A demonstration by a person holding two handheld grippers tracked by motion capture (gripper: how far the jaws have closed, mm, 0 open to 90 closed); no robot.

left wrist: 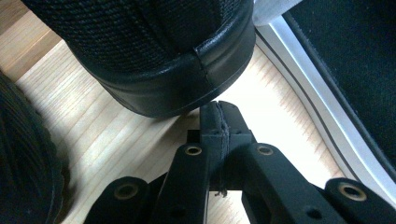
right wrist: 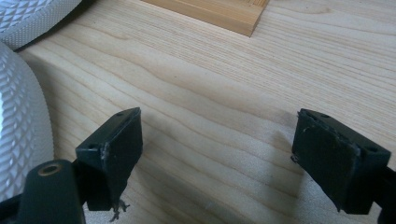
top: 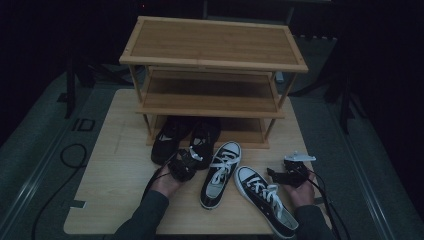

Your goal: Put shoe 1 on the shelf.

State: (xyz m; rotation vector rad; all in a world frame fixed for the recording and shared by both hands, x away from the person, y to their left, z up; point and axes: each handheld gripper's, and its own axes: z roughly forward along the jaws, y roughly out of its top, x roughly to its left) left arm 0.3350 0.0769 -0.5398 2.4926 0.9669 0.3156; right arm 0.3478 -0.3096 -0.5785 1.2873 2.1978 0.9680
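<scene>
left gripper [left wrist: 219,122]: jaws together, empty, at all-black shoe's [left wrist: 163,60] heel | right gripper [right wrist: 219,154]: jaws wide apart, empty

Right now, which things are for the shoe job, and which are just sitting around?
For the job:
- all-black shoes at the rack's foot
- black-and-white sneakers
- wooden shoe rack
- left gripper, shut, just behind one black shoe's heel
- right gripper, open over bare wood

Just sitting around:
- black cable on the floor
- table, only holding everything
</scene>
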